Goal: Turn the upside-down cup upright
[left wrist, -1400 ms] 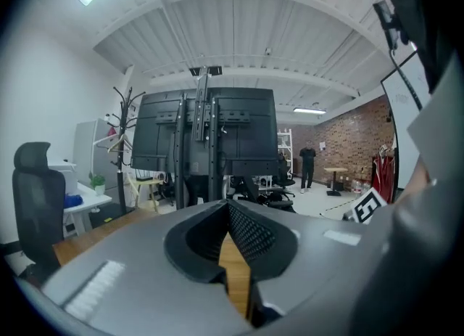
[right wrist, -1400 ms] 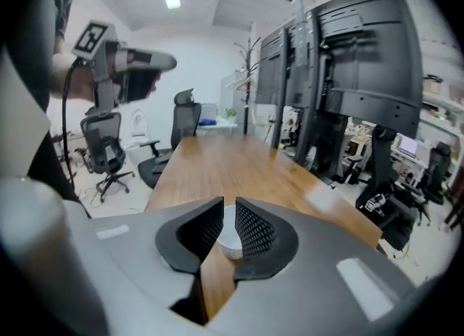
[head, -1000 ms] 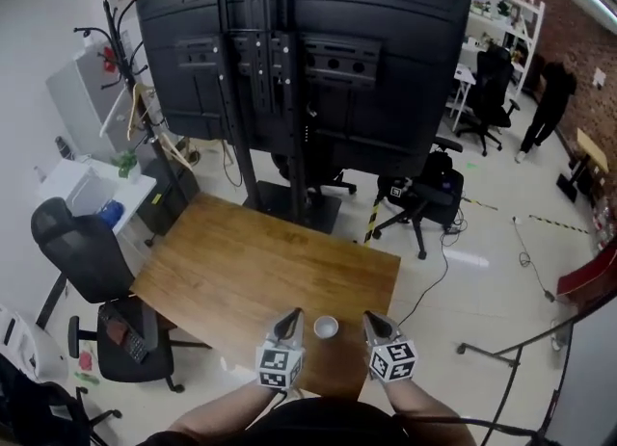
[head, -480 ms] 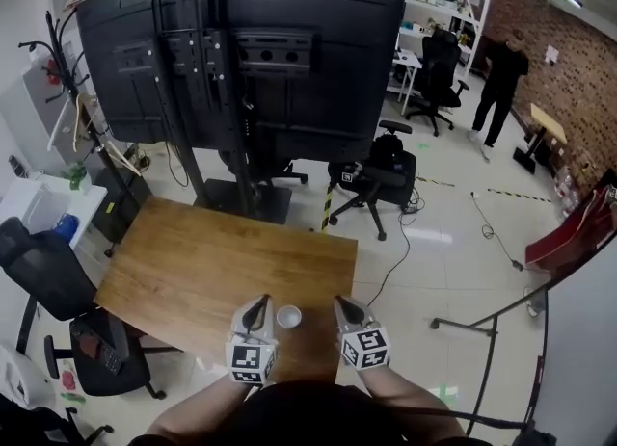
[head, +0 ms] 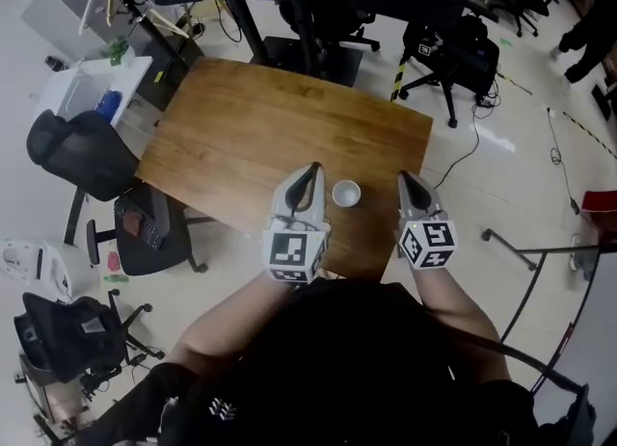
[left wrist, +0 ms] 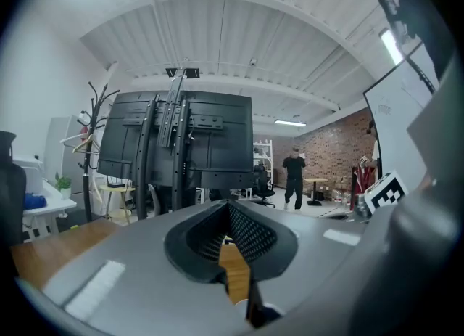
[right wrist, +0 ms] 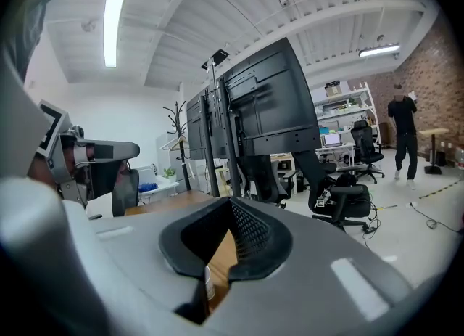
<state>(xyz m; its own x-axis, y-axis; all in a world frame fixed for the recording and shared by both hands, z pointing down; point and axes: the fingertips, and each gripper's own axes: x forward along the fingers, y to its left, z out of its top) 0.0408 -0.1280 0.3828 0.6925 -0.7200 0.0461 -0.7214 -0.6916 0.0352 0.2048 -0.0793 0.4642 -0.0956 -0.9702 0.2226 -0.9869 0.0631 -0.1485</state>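
Observation:
A small white cup (head: pixel 346 193) stands on the wooden table (head: pixel 251 136) near its front edge; from above I see a round rim, and I cannot tell which way up it is. My left gripper (head: pixel 308 170) hovers just left of the cup, its jaws brought together to a point with nothing in them. My right gripper (head: pixel 404 179) hovers to the cup's right, also shut and empty. Neither touches the cup. In the right gripper view a sliver of the cup (right wrist: pixel 208 284) shows low between the closed jaws of that gripper (right wrist: pixel 232 204).
A black office chair (head: pixel 72 150) and a second seat (head: pixel 145 232) stand left of the table. A large screen's stand base (head: pixel 308 54) and another chair (head: pixel 453 59) lie beyond the far edge. A white side table (head: pixel 92 88) is at the far left.
The head view has tipped down onto the table. Both grippers have risen and look larger. The cup has stayed in place between them.

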